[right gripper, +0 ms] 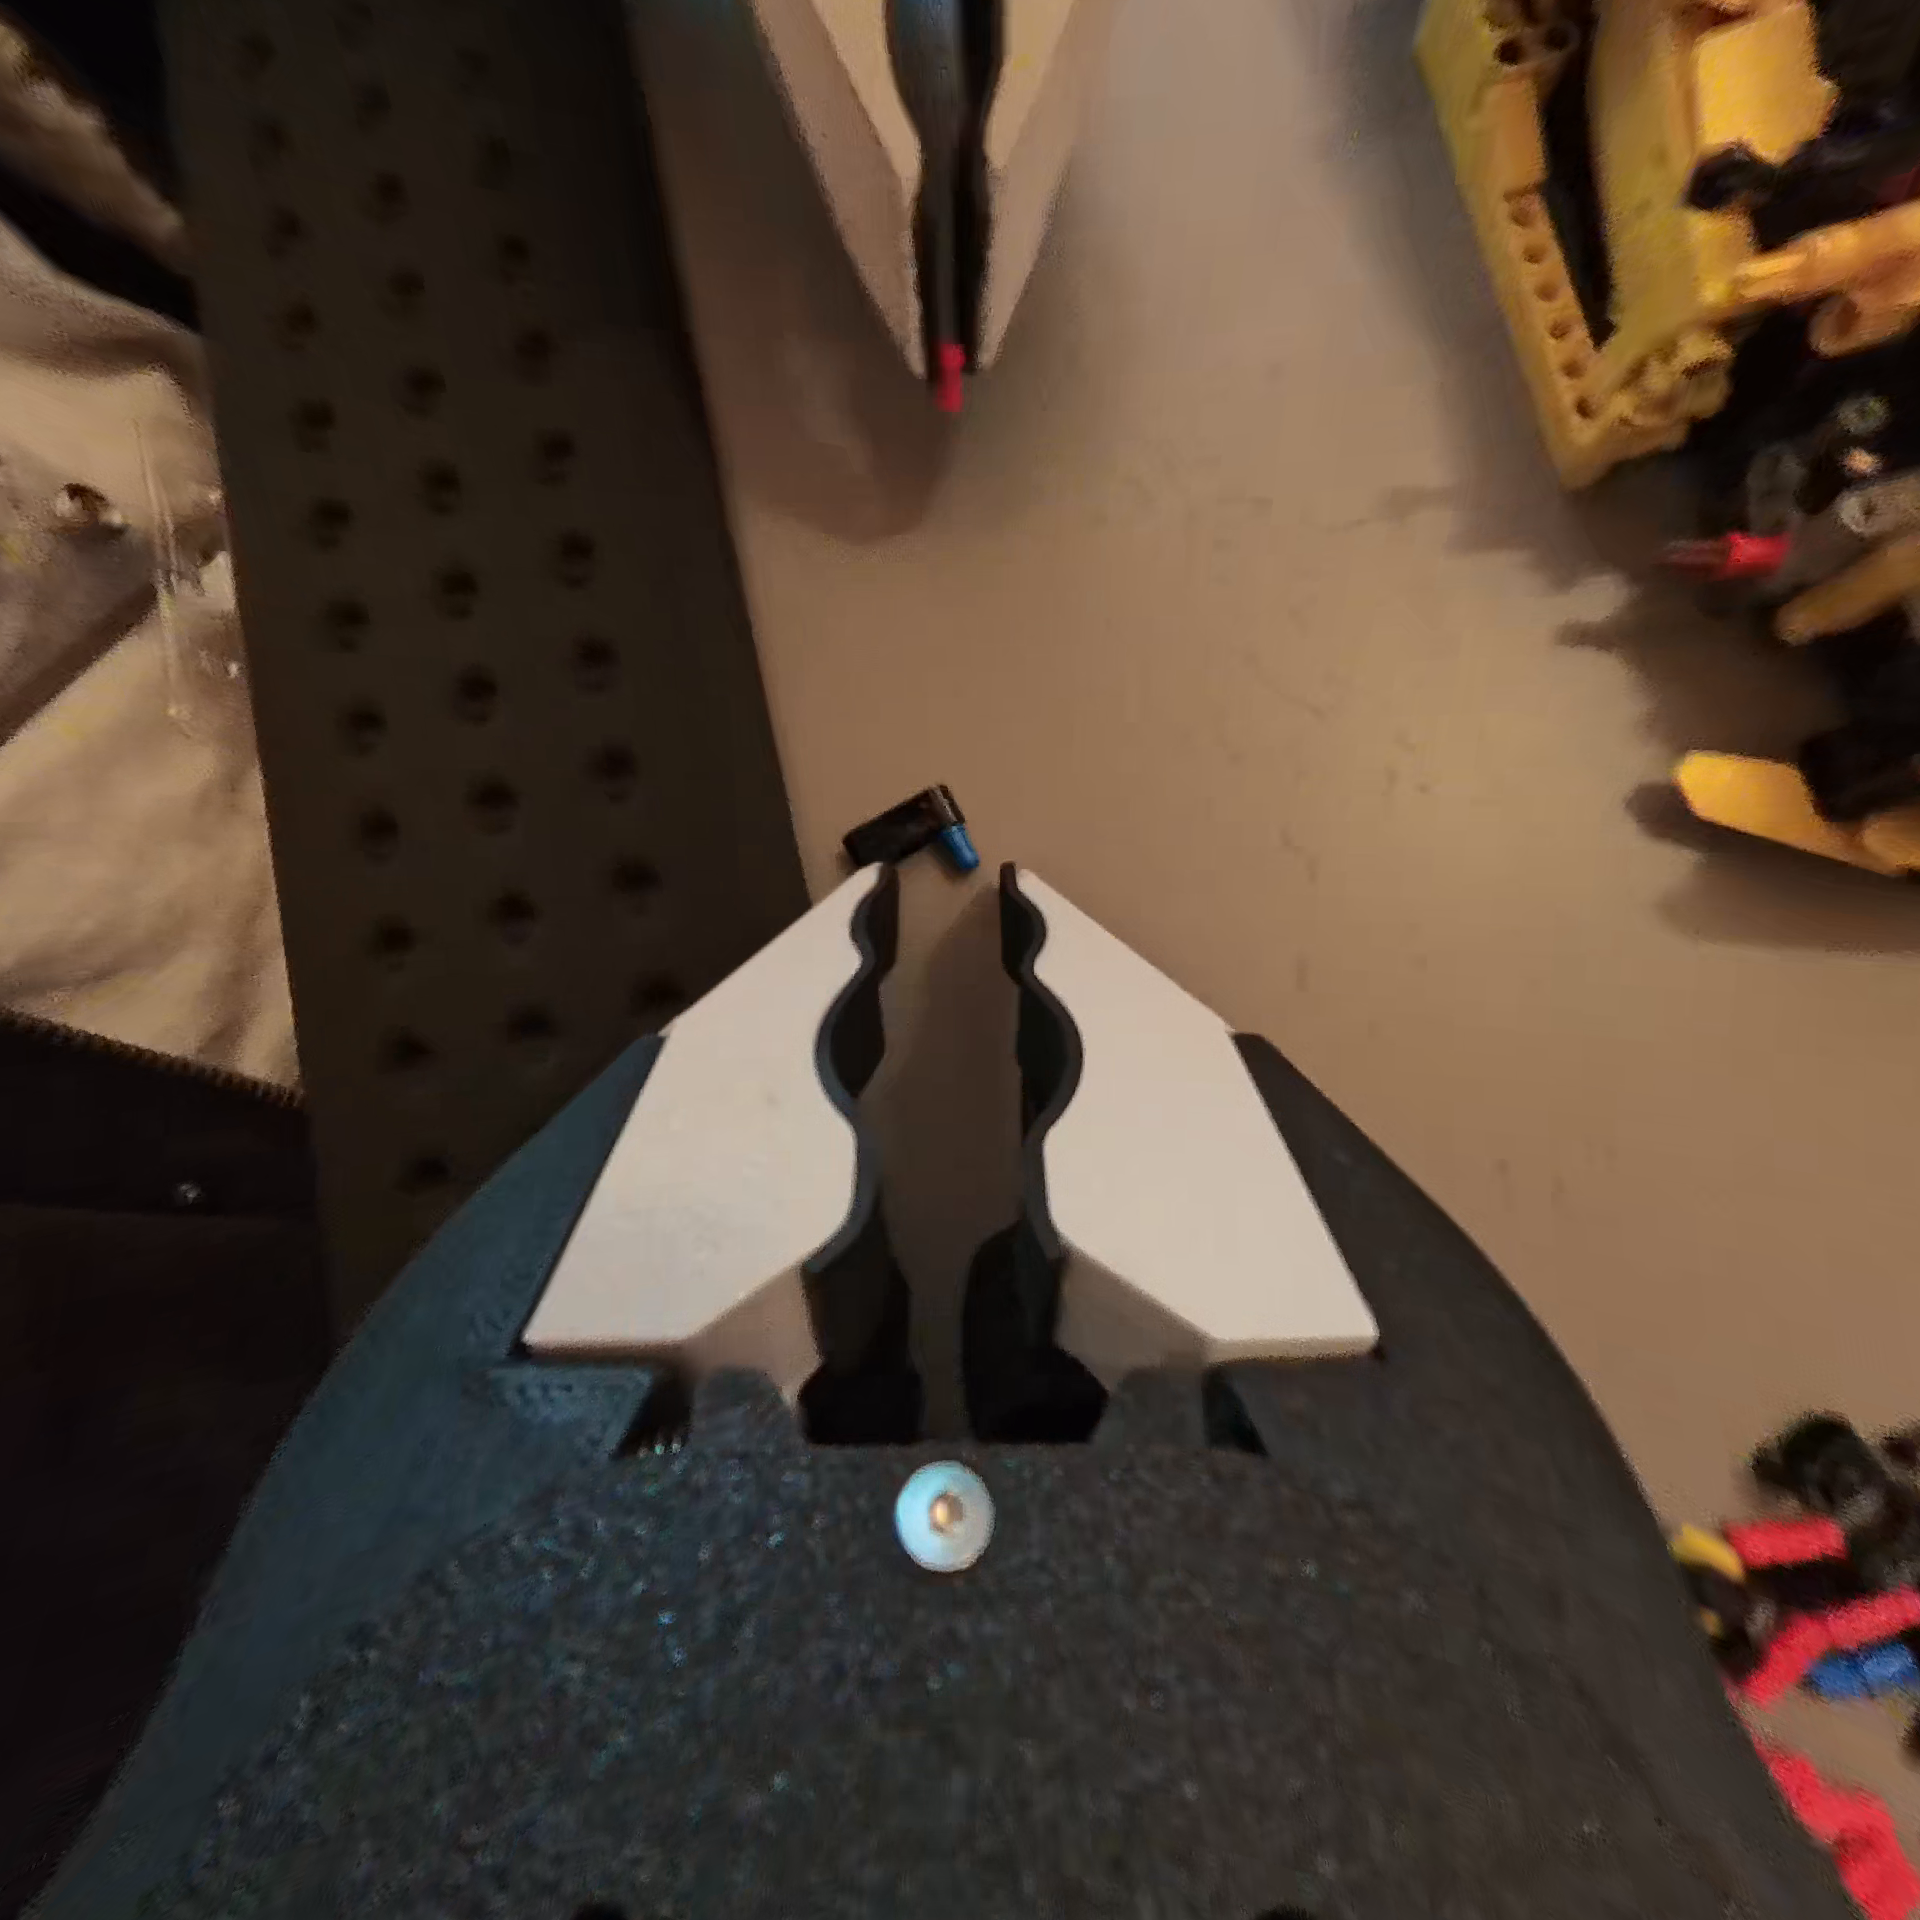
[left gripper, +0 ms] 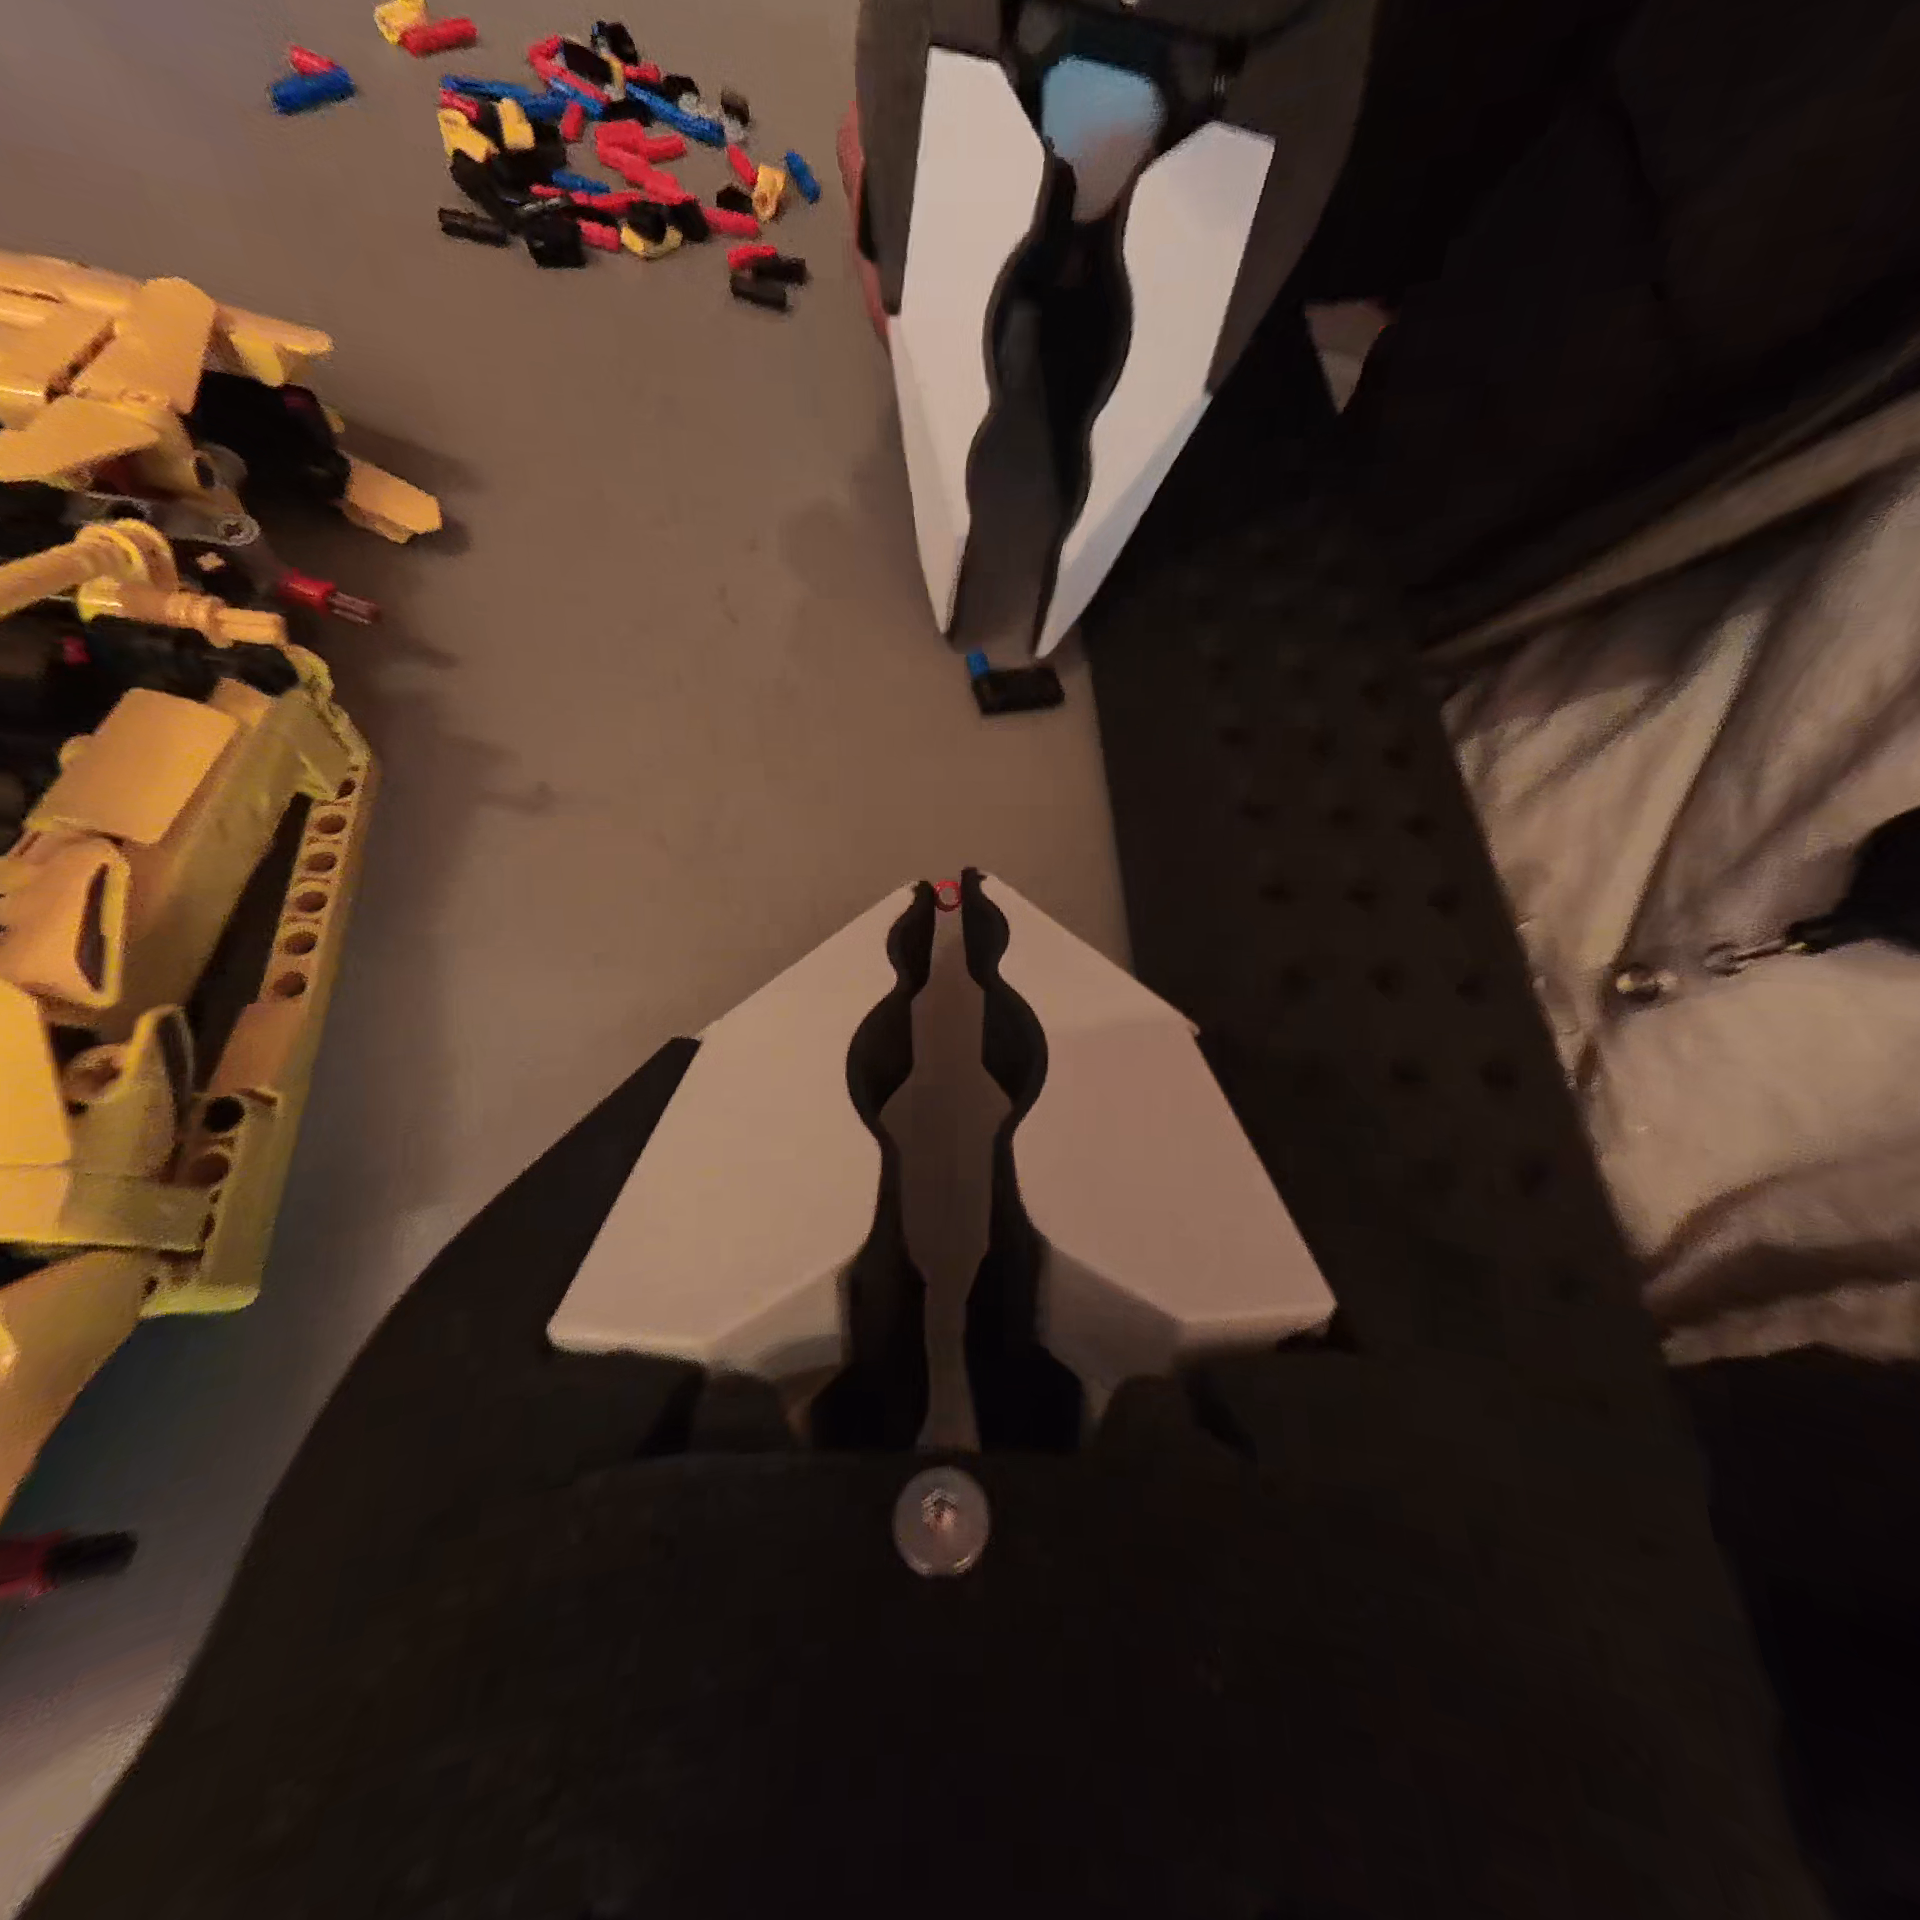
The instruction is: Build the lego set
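My left gripper [left gripper: 945,891] is shut on a small red pin [left gripper: 945,894], seen end-on between its tips; the pin also shows in the right wrist view [right gripper: 948,379], sticking out of the left gripper [right gripper: 948,358]. My right gripper [right gripper: 940,878] is open and empty, its tips just short of a black connector with a blue pin [right gripper: 914,826] that lies on the grey table. In the left wrist view the right gripper [left gripper: 997,634] points down at that connector [left gripper: 1016,686]. The yellow lego model [left gripper: 156,831] lies at the left, and also appears in the right wrist view [right gripper: 1662,260].
A pile of loose red, blue, black and yellow pieces [left gripper: 623,156] lies at the far side [right gripper: 1818,1610]. A dark perforated strip [left gripper: 1351,935] runs along the table edge, with pale fabric [left gripper: 1714,935] beyond it. A red-and-black piece [left gripper: 62,1558] lies near the model. My right fingertips sit around 9 cm from my left ones.
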{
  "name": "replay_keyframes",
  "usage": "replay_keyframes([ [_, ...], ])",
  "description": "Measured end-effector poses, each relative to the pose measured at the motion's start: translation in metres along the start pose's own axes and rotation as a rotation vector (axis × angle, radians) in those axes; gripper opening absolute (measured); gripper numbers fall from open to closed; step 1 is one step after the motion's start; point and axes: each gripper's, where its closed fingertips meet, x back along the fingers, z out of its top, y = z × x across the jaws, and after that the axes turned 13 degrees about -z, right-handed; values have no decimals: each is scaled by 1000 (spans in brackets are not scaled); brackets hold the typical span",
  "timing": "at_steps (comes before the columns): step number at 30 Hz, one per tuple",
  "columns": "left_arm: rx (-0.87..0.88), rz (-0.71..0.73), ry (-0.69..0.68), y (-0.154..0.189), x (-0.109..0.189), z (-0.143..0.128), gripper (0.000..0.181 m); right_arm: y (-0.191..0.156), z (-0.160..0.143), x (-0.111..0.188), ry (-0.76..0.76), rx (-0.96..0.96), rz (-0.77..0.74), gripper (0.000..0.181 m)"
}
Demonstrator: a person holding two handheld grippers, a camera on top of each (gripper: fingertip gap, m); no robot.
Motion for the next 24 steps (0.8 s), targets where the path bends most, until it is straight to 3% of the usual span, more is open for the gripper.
replay_keyframes([
  [4,-40,11,-55,2,-5,-12,5,-4,7,-6,68,47,53,19],
  [8,-62,28,-120,0,-10,-22,5,5,6,-11,102,93,-21,4],
  [12,-110,40,-151,1,-10,-26,5,10,8,-10,85,-33,-11,3],
  [16,-129,35,-161,4,-10,-28,8,13,24,-5,139,-276,104,3],
  [20,-184,109,-198,1,-4,-23,25,14,44,2,200,-495,248,3],
  [24,-387,197,-175,7,5,10,26,4,72,19,249,-716,569,3],
])
